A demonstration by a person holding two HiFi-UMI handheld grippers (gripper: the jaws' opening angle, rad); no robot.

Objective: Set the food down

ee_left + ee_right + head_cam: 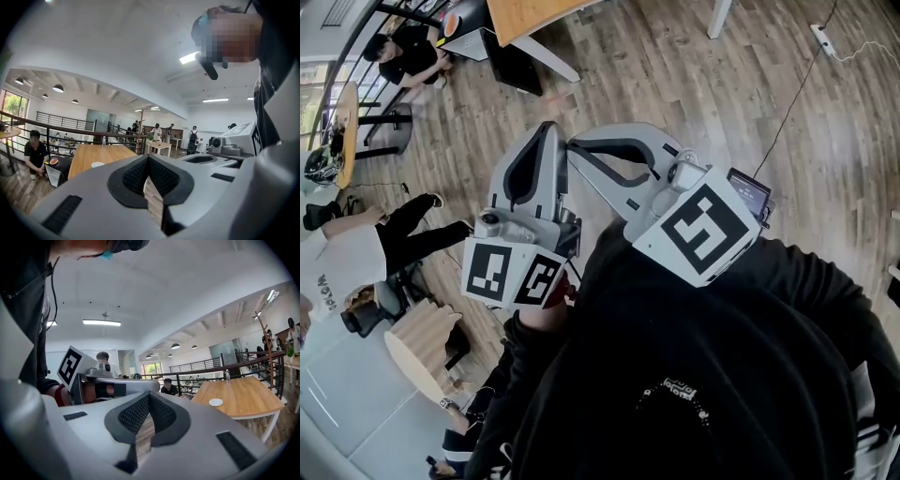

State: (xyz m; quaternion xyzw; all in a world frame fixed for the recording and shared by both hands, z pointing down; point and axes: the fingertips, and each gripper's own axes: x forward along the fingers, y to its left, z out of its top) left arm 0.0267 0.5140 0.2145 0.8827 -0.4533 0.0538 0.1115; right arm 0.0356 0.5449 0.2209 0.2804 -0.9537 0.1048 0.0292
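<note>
No food shows in any view. In the head view both grippers are held close to the person's chest, pointing out over the wooden floor. My left gripper [551, 129] is shut, its black ribbed pads [136, 176] meeting at the tip with nothing between them. My right gripper [574, 144] is also shut and empty, its tip almost level with the left one. In the left gripper view the right gripper's body [225, 150] lies alongside at the right. In the right gripper view the left gripper's marker cube [70, 364] shows at the left.
A long wooden table [248, 401] with a small white plate [216, 402] and a bottle stands by a black railing [206, 373]. A seated person [33, 152] is beyond it. More people and tables stand farther back [157, 136]. Seated people and a round table [417, 352] are at the left.
</note>
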